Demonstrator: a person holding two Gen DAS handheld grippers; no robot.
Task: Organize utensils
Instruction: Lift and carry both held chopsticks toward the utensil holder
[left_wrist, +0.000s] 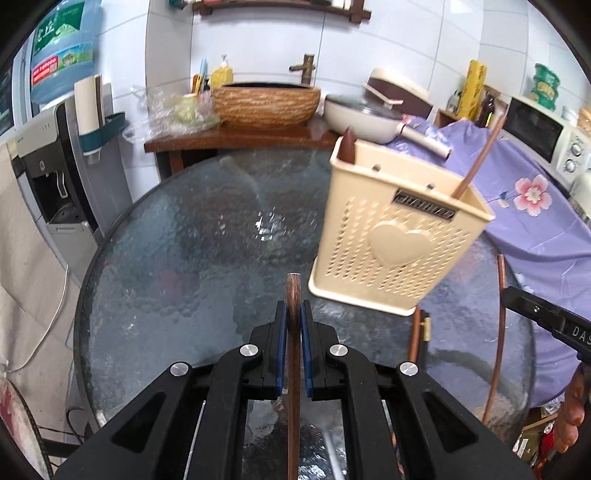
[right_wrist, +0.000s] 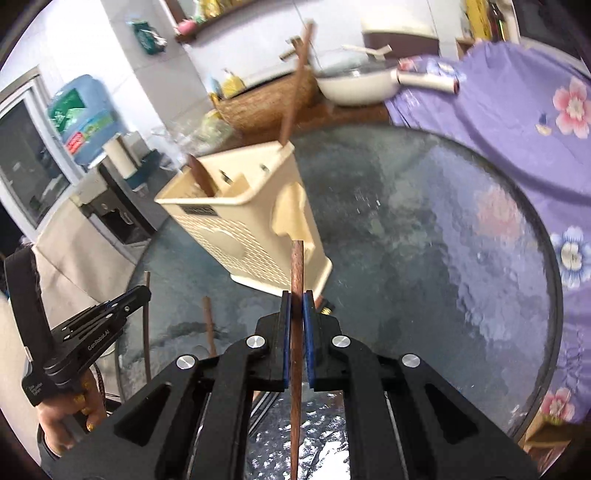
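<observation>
A cream perforated utensil holder (left_wrist: 395, 236) with a heart on its front stands on the round glass table (left_wrist: 177, 251). It holds a brown chopstick (left_wrist: 480, 155) and a dark brown utensil handle (left_wrist: 347, 146). My left gripper (left_wrist: 294, 308) is shut on a brown chopstick (left_wrist: 293, 295), held in front of the holder. My right gripper (right_wrist: 296, 299) is shut on another brown chopstick (right_wrist: 296, 266), just short of the holder (right_wrist: 251, 218). The right gripper (left_wrist: 546, 317) shows at the right edge of the left wrist view with its chopstick (left_wrist: 500, 332). The left gripper (right_wrist: 96, 325) shows at left in the right wrist view.
A brown stick and a dark pen-like item (left_wrist: 421, 336) lie on the glass by the holder's base. Behind the table are a woven basin (left_wrist: 266, 103), a white pan (left_wrist: 362, 114) and a water dispenser (left_wrist: 48, 155). A purple flowered cloth (left_wrist: 524, 206) covers the right side.
</observation>
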